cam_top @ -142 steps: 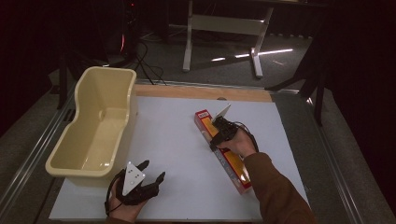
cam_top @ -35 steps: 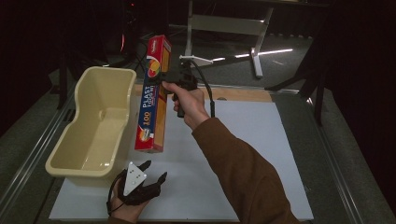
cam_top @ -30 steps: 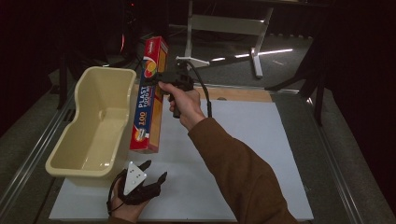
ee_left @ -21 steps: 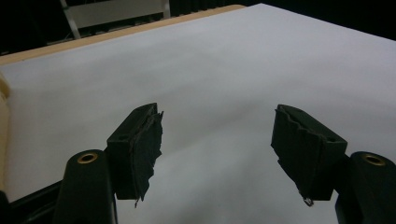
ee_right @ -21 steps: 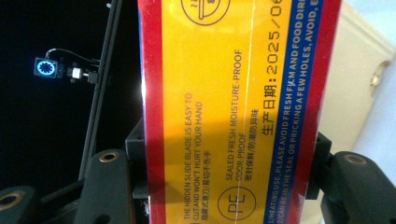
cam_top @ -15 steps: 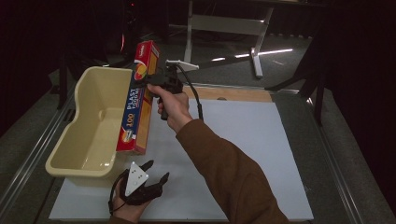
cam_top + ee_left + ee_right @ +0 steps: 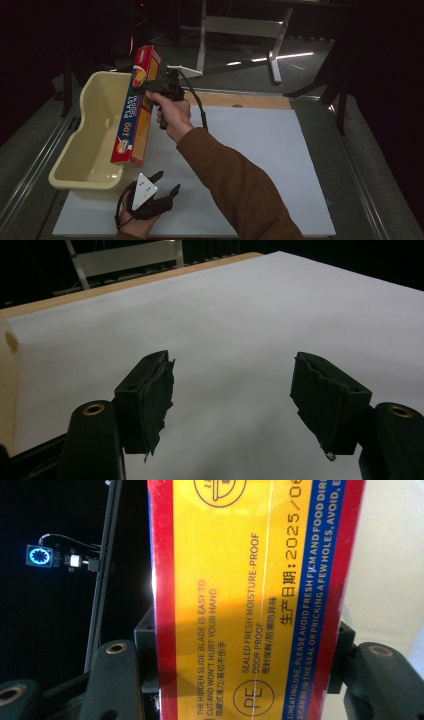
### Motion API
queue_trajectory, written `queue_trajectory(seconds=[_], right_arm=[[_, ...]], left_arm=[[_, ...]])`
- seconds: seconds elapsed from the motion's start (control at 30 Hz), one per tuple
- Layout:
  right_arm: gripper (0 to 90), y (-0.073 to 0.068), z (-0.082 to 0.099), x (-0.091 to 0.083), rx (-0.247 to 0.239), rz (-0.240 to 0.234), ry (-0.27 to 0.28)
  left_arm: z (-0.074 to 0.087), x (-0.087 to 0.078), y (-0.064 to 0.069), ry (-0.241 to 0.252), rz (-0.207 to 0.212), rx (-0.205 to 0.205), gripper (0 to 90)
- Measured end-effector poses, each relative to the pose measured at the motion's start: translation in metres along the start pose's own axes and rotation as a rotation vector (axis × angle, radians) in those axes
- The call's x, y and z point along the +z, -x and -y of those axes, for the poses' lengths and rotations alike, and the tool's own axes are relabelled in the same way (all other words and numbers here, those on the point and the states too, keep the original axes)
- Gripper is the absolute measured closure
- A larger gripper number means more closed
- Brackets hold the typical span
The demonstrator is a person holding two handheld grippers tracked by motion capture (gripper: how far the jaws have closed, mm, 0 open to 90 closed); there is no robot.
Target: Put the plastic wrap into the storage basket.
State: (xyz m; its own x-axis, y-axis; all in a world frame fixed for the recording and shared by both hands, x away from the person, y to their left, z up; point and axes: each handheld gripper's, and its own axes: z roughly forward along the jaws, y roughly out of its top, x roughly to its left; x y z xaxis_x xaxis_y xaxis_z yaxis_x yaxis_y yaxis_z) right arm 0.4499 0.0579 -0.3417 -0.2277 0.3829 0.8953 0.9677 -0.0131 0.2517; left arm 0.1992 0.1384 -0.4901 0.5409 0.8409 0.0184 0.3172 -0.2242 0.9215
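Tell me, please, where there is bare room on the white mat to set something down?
The white mat is bare from the right sleeve across to its right edge. It is crowded at the left: the cream tub, the plastic wrap box held above it by the right gripper, and the left gripper.

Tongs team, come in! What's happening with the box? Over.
Right tongs shut on box, held upright over tub. Left tongs open, resting on table. Nothing in the way.

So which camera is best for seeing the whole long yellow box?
The high view: the plastic wrap box shows end to end, held upright over the tub's rim by the right gripper. The right gripper view gives one close-up stretch of print between the jaws.
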Motion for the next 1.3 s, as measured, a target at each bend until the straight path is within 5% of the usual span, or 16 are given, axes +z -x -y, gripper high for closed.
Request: queue_trajectory(seconds=[0.8, 1.3], right_arm=[[40.1, -0.001, 0.015, 0.037, 0.042, 0.001, -0.031], [40.1, -0.001, 0.018, 0.065, 0.011, 0.048, -0.044]], left_arm=[[-0.002, 0.0, 0.007, 0.007, 0.024, 0.047, 32.2], [-0.002, -0.003, 0.004, 0.02, 0.019, 0.027, 32.3]])
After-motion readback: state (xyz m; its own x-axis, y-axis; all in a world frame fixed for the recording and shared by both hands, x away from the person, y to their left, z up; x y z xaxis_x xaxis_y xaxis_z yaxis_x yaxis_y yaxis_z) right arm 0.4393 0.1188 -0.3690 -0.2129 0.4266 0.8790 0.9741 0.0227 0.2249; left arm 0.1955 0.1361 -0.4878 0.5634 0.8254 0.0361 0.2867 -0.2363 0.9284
